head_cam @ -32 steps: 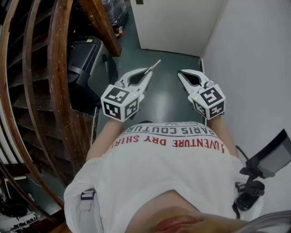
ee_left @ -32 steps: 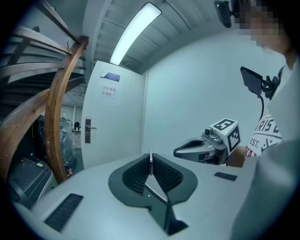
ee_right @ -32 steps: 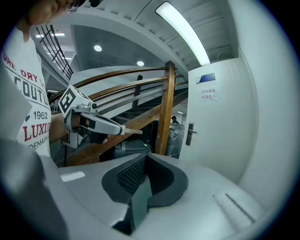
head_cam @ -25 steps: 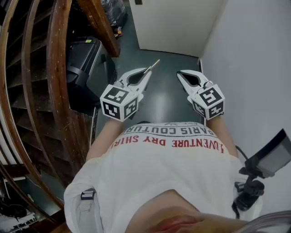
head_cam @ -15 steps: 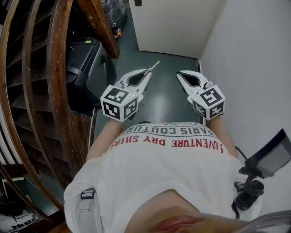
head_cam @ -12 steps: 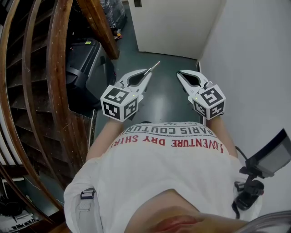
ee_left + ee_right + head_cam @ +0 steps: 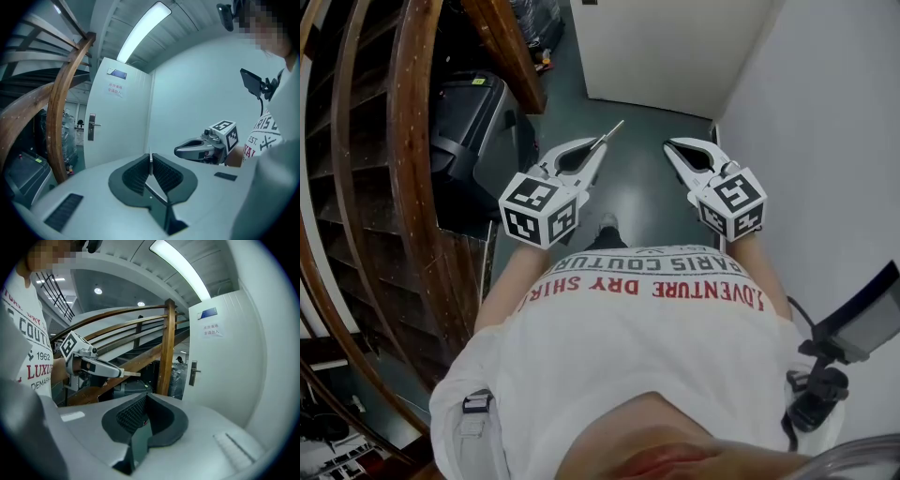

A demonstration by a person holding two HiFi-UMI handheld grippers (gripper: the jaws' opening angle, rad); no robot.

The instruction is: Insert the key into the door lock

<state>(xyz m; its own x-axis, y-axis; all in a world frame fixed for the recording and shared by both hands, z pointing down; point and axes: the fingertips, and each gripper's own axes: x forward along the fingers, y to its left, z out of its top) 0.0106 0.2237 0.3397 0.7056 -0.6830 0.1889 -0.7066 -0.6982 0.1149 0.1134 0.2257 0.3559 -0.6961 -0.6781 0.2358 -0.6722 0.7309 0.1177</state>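
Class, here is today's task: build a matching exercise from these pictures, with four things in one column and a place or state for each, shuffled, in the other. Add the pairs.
1. key
2. right gripper
3. door handle
4. stair rail

a. on the white door
b. shut, empty
c. brown wood, curved
d. clamped in the left gripper

Pairs: 1-d, 2-b, 3-a, 4-c.

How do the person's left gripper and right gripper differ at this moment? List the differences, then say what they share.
The left gripper is shut on a key, whose tip pokes out beyond it. The right gripper is shut on nothing. The left gripper is on the side of the wooden stair rail, while the right gripper is beside the white wall. Both are shut and point toward the white door.
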